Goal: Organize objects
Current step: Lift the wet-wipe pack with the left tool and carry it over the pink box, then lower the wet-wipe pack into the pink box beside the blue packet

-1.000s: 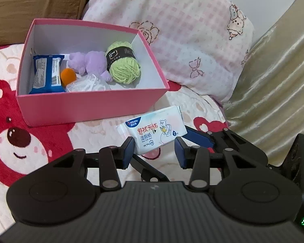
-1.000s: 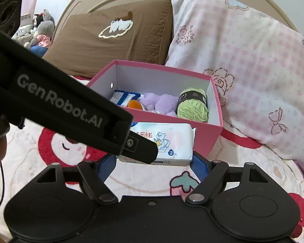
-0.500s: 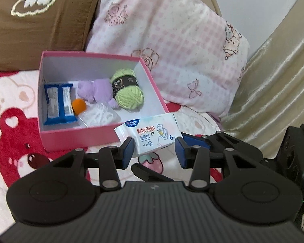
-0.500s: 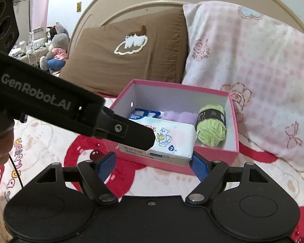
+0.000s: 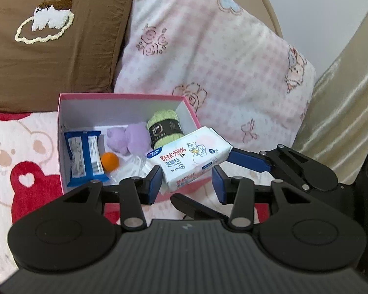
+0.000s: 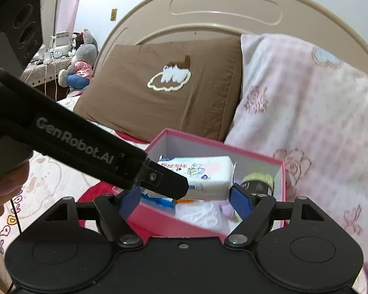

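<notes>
A white wet-wipes pack (image 5: 189,159) (image 6: 203,174) hangs in the air over the near right corner of the pink box (image 5: 120,94) (image 6: 159,218). My right gripper (image 6: 185,199) grips it by its two ends, and its jaws are closing on it; one blue finger (image 5: 247,161) presses the right end. My left gripper (image 5: 186,183) has its jaws partly apart just short of the pack's near edge, with nothing gripped. Its finger (image 6: 164,181) crosses in front of the pack. In the box lie green yarn (image 5: 164,127), a purple plush (image 5: 130,139), a blue packet (image 5: 83,156) and an orange ball (image 5: 110,161).
The box sits on a bear-print blanket (image 5: 17,147). A brown pillow (image 5: 49,36) and a pink checked pillow (image 5: 220,61) lean on the headboard (image 6: 223,7) behind it. A gold curtain (image 5: 343,98) hangs at the right. A person's hand (image 6: 2,196) holds the left gripper.
Both grippers rose and moved toward the box together. The pack, earlier in front of the box's near wall, now hangs over its near right corner.
</notes>
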Action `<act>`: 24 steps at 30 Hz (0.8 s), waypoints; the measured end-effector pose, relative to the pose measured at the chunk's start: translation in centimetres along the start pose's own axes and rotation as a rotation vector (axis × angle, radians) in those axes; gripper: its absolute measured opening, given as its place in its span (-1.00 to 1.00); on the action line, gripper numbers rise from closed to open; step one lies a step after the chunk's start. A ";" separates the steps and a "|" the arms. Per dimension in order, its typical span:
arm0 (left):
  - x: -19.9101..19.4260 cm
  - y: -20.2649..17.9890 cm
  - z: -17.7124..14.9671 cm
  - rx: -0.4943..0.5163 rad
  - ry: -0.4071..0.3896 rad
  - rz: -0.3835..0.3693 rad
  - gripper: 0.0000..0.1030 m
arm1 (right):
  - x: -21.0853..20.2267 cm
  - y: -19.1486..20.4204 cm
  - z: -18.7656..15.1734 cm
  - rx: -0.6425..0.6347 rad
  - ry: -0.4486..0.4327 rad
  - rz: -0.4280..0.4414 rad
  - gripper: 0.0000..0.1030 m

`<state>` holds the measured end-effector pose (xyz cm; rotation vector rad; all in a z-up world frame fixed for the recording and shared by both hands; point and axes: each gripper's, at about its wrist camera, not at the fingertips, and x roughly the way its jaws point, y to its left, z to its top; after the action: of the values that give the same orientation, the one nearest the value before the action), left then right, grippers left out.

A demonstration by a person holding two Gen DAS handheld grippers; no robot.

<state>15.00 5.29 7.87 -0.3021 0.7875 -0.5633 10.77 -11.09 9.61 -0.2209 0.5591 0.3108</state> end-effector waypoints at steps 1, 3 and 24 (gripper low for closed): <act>0.1 0.1 0.3 -0.003 -0.002 -0.002 -0.19 | 0.2 -0.2 0.3 -0.006 -0.003 0.002 0.57; 0.4 0.5 1.1 -0.010 -0.007 0.004 -0.19 | 0.8 -0.6 0.9 -0.009 0.003 0.004 0.54; 9.8 9.2 2.5 -0.103 -0.020 0.121 -0.19 | 14.1 -5.0 1.7 0.015 0.216 0.124 -0.13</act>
<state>25.74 7.25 -0.37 -0.3522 0.8109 -0.4064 24.61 -12.03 3.85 -0.2066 0.7905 0.4055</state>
